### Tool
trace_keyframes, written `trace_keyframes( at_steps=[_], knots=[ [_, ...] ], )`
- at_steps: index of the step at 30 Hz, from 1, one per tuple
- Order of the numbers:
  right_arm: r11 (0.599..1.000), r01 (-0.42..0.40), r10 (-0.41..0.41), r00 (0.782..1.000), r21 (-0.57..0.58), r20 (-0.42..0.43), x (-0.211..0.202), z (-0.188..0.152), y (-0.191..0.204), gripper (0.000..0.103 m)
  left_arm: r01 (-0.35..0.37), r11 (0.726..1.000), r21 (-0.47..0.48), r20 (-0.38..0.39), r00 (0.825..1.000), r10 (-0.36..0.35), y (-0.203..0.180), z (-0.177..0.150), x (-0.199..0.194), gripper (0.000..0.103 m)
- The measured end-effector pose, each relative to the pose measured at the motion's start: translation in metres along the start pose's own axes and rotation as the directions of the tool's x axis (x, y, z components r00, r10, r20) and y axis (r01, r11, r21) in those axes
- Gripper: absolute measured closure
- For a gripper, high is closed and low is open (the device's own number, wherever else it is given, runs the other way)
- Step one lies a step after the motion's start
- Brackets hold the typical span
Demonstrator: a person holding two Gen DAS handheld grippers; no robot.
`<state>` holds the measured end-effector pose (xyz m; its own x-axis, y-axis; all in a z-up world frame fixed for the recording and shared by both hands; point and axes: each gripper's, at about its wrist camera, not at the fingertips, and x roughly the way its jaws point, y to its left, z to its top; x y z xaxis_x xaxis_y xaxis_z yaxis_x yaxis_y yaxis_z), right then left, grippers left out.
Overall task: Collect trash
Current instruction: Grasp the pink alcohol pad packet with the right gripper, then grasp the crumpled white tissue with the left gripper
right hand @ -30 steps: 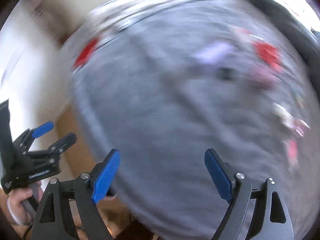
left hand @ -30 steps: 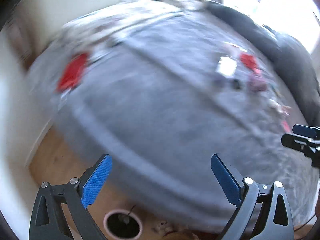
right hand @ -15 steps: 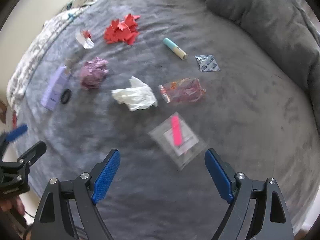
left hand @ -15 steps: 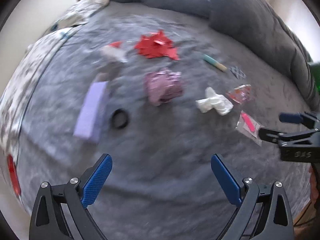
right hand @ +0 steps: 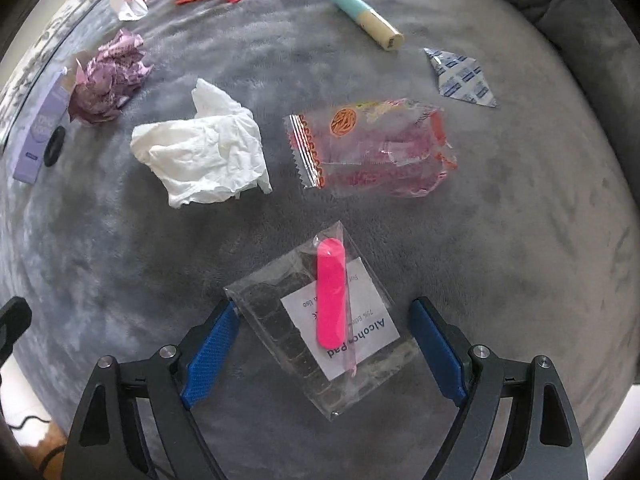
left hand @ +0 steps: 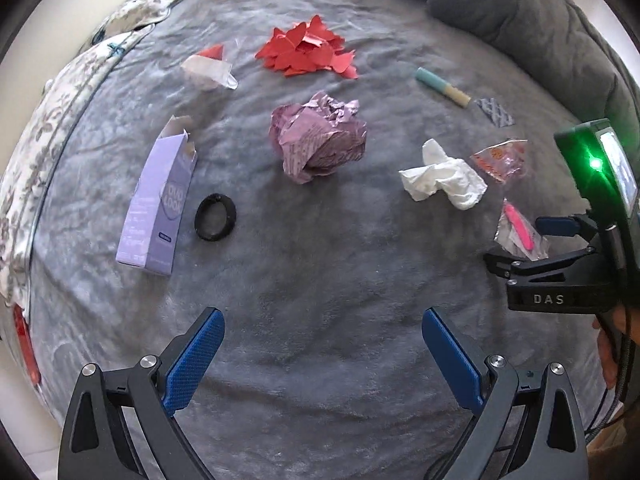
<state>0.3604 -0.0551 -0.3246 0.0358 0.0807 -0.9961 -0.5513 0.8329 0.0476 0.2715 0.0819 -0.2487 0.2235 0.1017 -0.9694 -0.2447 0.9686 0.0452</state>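
Right gripper (right hand: 322,344) hangs over the grey blanket (right hand: 520,240), jaws wide apart, with the clear bag (right hand: 296,320) and its pink stick (right hand: 330,292) lying between the blue pads, untouched. Left gripper (left hand: 322,364) is spread too, above bare blanket, well apart from the tissue (left hand: 442,180).

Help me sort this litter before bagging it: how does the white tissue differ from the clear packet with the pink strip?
The white tissue is opaque and crumpled into a puffy wad; the clear packet is see-through and lies flat, showing a pink strip and an "Alcohol Pad" label. The tissue lies clear of both grippers; the packet sits between the open fingers of the right gripper, not yet pinched. Both rest on the grey blanket.
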Motion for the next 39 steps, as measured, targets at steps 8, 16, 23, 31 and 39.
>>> trace_keyframes(
  at_steps=[8,16,23,31,39],
  knots=[
    [1.0,-0.012,0.013,1.0,0.017,-0.024,-0.001,0.007,-0.001,0.055,0.04,0.996,0.074,0.056,0.997,-0.044,-0.023,0.031,0.003,0.004],
    [0.98,-0.145,0.142,0.989,0.134,0.033,-0.024,-0.004,-0.038,0.087,0.125,0.983,0.133,0.048,0.99,-0.132,-0.063,0.07,0.025,0.004],
    [0.96,-0.188,0.178,0.982,0.205,0.068,-0.039,-0.018,-0.07,0.089,0.172,0.982,0.084,-0.04,0.985,-0.169,-0.07,0.083,0.055,0.004],
    [0.939,-0.247,0.229,0.968,0.237,0.101,-0.057,-0.035,-0.075,0.089,0.14,0.983,0.116,-0.091,0.987,-0.13,-0.092,0.087,0.082,0.004],
    [0.935,-0.25,0.233,0.968,0.25,0.097,-0.057,-0.044,-0.073,0.089,0.117,0.987,0.114,-0.107,0.989,-0.105,-0.097,0.088,0.092,0.029]
  ],
)
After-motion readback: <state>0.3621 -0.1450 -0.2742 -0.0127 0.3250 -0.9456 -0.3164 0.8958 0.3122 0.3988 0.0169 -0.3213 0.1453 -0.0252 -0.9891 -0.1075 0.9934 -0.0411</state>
